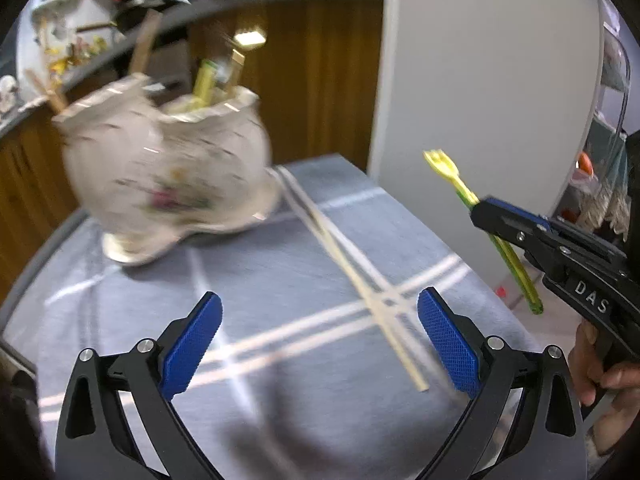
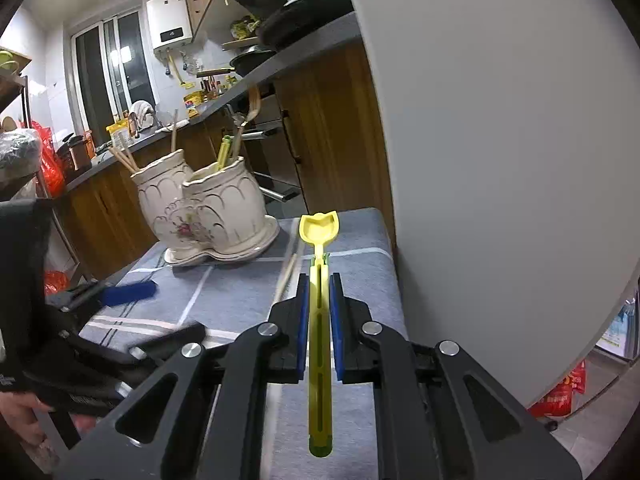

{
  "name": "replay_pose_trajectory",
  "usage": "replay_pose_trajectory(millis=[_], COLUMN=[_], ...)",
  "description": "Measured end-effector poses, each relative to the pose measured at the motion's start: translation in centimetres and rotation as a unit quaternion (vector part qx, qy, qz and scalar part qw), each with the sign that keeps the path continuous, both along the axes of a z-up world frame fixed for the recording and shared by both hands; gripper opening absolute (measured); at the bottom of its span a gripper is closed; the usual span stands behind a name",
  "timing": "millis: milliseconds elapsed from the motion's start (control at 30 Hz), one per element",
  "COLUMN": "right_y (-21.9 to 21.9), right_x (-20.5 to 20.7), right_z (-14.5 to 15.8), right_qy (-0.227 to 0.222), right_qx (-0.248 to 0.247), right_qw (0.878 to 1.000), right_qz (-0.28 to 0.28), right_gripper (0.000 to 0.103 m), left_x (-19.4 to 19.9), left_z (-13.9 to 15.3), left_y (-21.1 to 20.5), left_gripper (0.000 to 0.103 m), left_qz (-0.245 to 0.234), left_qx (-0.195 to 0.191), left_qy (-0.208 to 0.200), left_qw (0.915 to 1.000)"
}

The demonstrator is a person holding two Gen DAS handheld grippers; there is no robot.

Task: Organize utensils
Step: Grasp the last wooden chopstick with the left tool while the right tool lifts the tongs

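Observation:
A white ceramic two-pot utensil holder (image 1: 168, 176) (image 2: 208, 212) stands on the grey checked tablecloth (image 1: 280, 280), with chopsticks and a yellow utensil inside. A pair of pale chopsticks (image 1: 352, 276) lies on the cloth in front of my left gripper (image 1: 320, 340), which is open and empty above them. My right gripper (image 2: 319, 280) is shut on a yellow-green plastic spork (image 2: 319, 236), held in the air to the right of the holder; it also shows in the left wrist view (image 1: 444, 168).
A white panel (image 2: 500, 140) stands along the table's right edge. A wooden kitchen counter (image 2: 320, 92) with clutter runs behind the table. The table's edge falls off at left and right.

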State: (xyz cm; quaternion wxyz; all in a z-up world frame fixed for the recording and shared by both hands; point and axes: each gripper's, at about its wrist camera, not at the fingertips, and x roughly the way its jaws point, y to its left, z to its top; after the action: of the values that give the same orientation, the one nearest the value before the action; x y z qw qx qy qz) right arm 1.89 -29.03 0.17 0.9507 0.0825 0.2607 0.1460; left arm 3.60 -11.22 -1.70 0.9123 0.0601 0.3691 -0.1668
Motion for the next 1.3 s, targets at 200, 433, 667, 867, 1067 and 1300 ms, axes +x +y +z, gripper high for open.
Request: replay_pose_trajectory(millis=[200,433,667,867,1067,1300], right_y=[-1.5,-2.8,-3.6,-4.0,-3.7,-3.4], right_x=[-0.4,-0.6,-1.2,-1.5,-2.1,-1.9], right_z=[-0.4,-0.5,-0.5,-0.4,-0.6,-0.7], right_qy=[0.0,-0.003,-0.009,-0.016,-0.02,-0.019], right_qx=[0.011,0.027,0.036,0.039,0.035,0.03], right_qw=[1.0,1.0,0.999,0.999,0.999,0.999], right_qz=[0.0,-0.007,0.0,0.001,0.004,0.0], right_gripper=[0.01,0.01,0.01,0.01,0.01,0.01], left_x=[1.2,2.7,3.9,4.2,3.4,0.6], left_z=[-0.8,-2.6,-2.4,-2.2,-2.0,-0.7], left_y=[-3.0,-4.4,-4.0,-2.5,-1.1,-0.1], left_gripper=[0.086,0.059,0.03,0.006,0.005,0.005], left_qz=[-0.011,-0.01,-0.013,-0.033,-0.042,-0.056], left_qx=[0.033,0.064,0.063,0.06,0.046,0.032], left_qy=[0.035,0.088,0.105,0.113,0.099,0.067], left_qw=[0.9988,0.994,0.9924,0.9912,0.9931,0.9957])
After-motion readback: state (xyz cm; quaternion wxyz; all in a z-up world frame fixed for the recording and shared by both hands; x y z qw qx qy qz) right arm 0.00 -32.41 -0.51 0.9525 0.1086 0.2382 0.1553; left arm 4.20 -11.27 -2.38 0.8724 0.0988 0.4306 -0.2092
